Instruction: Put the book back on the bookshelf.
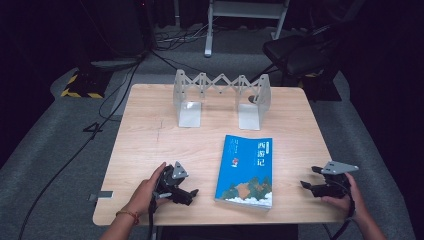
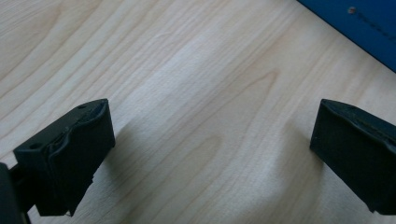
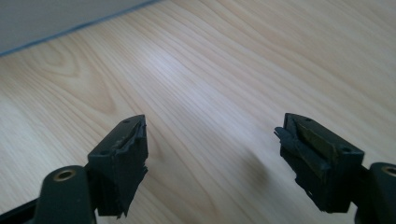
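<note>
On the near half of the wooden table [image 1: 150, 145], slightly right of centre, a blue book [image 1: 246, 170] lies flat with its cover up and Chinese characters on it. The left gripper [image 1: 186, 192] rests just beside the book's left edge, its jaws spread wide with nothing between them; in the left gripper view the book's blue corner [image 2: 369, 28] shows past the jaws. The right gripper [image 1: 312, 179] sits near the book's right side, apart from it, jaws likewise wide and empty. A metal expandable bookend rack [image 1: 221, 97] stands at the far edge.
</note>
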### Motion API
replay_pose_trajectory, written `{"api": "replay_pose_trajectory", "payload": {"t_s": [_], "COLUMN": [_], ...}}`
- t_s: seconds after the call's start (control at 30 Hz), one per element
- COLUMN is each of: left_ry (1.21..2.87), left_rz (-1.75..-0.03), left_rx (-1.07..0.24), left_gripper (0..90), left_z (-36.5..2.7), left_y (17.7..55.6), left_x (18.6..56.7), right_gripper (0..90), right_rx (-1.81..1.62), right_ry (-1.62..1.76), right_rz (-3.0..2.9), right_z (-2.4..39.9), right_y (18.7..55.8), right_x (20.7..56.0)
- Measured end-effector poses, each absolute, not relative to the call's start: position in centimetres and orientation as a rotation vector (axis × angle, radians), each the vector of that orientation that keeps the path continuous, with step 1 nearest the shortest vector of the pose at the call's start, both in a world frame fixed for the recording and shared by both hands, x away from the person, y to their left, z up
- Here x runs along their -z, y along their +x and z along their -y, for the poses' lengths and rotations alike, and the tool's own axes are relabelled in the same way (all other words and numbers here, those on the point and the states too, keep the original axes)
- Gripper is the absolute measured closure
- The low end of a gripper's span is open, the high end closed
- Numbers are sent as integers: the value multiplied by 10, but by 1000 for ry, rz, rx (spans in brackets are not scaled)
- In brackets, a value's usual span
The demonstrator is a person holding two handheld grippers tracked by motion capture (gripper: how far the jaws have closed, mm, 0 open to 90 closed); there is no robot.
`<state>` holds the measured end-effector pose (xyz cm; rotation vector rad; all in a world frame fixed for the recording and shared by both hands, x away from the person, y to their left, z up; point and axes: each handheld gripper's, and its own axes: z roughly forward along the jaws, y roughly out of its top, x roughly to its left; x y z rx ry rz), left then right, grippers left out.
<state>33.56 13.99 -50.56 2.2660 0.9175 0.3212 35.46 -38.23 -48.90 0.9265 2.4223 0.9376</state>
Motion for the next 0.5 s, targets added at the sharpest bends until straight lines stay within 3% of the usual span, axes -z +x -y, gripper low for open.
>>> {"api": "replay_pose_trajectory", "payload": {"t_s": [0.27,0.5], "left_ry": [2260,2273], "left_rz": [-940,-915], "left_rx": [-333,-337], "left_gripper": [6,7], "left_z": [-141,-142], "left_y": [332,330], "left_x": [505,505], "right_gripper": [275,283], "right_rx": [-878,-877], "right_ry": [712,654], "right_rz": [-2593,-2657], "right_z": [318,300], "right_y": [366,367], "right_x": [481,480]}}
